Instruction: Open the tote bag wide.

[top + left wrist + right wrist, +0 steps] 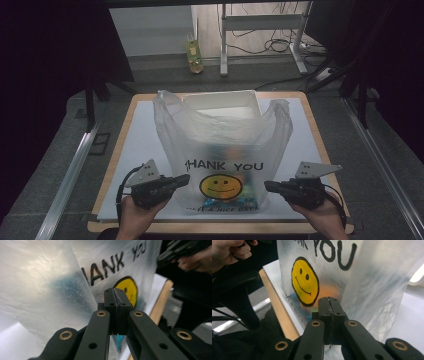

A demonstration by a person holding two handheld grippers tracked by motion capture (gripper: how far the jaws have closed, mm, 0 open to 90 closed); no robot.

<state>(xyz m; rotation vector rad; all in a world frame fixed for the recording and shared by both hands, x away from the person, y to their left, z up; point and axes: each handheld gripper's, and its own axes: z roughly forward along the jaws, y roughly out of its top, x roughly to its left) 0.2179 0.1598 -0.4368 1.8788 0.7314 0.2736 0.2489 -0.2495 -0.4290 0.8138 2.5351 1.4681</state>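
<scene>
While the person's two hands came in over the near edge of the tabletop [122, 150], the left gripper [186, 181] lay at the near left and the right gripper [268, 186] at the near right, both pointing inward at the foot of a plastic bag [222, 145] that stood between them. In the left gripper view, the left gripper's [116, 293] jaws were pressed together, with nothing seen between them, and their tips sat just before the bag's [50, 285] lower corner. In the right gripper view, the right gripper's [329, 300] jaws were likewise closed flat on each other, just short of the bag's [372, 280] opposite lower corner; whether either tip touched the film could not be told. The bag stood upright at the middle of the near edge, translucent white, printed with "THANK YOU" and a yellow smiley face [220, 186]. Blue and orange shapes showed dimly through its lower front, too blurred to name. Its two handles rose to left and right above an open mouth. Beyond it, toward the far edge, a white box [222, 102] sat partly hidden behind the bag's top. Farther off, on the floor past the table, stood a white frame [260, 22] with trailing cables.
</scene>
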